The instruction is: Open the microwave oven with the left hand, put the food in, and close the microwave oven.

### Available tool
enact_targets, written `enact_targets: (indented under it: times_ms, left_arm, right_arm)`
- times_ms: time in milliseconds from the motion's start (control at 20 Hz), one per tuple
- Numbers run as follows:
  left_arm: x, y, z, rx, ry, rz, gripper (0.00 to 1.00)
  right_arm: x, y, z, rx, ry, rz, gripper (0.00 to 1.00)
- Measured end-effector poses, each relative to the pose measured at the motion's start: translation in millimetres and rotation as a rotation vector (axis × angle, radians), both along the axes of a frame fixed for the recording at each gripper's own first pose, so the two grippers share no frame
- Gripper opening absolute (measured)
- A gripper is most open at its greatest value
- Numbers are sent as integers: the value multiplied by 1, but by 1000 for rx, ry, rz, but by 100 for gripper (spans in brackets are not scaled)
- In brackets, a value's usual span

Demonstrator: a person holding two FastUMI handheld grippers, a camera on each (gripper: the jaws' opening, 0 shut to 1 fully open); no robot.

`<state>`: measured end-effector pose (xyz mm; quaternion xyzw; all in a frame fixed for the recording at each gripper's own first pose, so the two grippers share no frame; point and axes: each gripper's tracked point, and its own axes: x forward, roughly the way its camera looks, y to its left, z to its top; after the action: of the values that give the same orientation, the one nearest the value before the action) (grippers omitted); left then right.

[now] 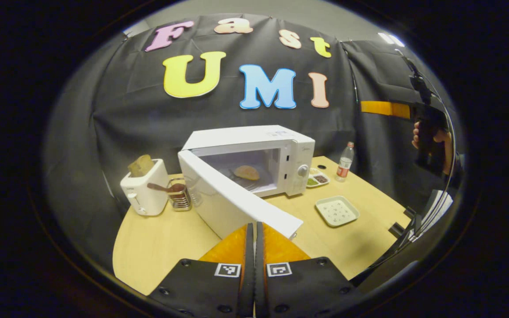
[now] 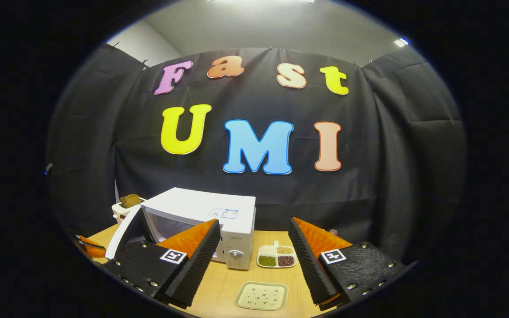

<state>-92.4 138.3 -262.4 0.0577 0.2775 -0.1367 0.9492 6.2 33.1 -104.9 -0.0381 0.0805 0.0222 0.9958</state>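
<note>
Black ribbed fingers [image 2: 192, 265] with orange wedge backs, screw-studded black mounts, square black-and-white markers on each gripper; same build on left gripper [image 1: 254, 247]. Dark sleeve behind hand [image 1: 431, 137].

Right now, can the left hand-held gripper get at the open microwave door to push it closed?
Probably yes. The left hand-held gripper, fingers together, points at the outer edge of the open microwave door, with nothing between them. The food already lies inside, so the swing path looks free.
</note>
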Motion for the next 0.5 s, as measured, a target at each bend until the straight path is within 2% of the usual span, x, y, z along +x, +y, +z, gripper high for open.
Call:
enact_targets:
  times_ms: [500]
  left_arm:
    - [55,-60,-5,-21,-9,-38,7]
  right_arm:
    - [18,-48,-3,20,7,-47,95]
